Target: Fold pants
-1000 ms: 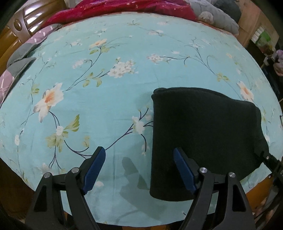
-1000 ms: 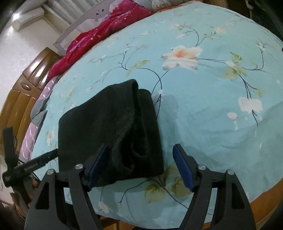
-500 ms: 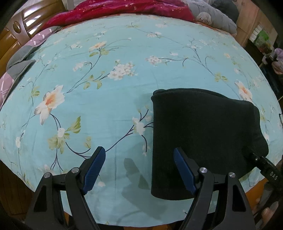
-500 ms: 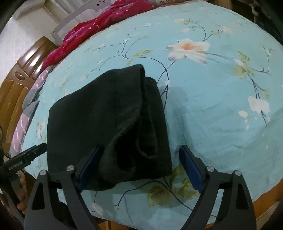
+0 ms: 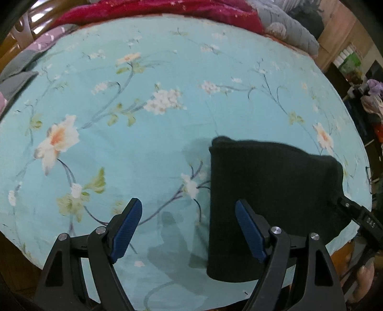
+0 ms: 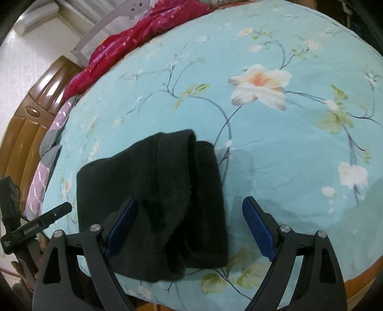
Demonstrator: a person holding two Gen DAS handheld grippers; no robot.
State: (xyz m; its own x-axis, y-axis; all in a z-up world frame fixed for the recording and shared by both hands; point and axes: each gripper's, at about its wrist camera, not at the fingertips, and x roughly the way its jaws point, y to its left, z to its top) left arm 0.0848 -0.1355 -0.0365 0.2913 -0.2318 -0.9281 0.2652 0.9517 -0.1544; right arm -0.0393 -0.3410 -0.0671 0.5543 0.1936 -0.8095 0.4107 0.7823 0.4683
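The black pants (image 5: pixel 270 191) lie folded into a compact stack on the floral turquoise bedsheet (image 5: pixel 143 148), near the bed's front edge. In the right wrist view the pants (image 6: pixel 167 191) show layered folds on their right side. My left gripper (image 5: pixel 188 228) is open and empty, above the sheet just left of the pants' left edge. My right gripper (image 6: pixel 190 229) is open and empty, above the near right part of the pants. The tip of the other gripper shows at the frame edge in each view.
A red quilt (image 5: pixel 148 9) and grey bedding (image 5: pixel 292 36) lie along the far side of the bed. A wooden headboard (image 6: pixel 26 134) stands at the left in the right wrist view. Furniture and clutter (image 5: pixel 354 71) stand past the right side.
Both grippers have shifted slightly over the bed, still open. The pants have not moved. The right gripper has drawn back a little from the pants.
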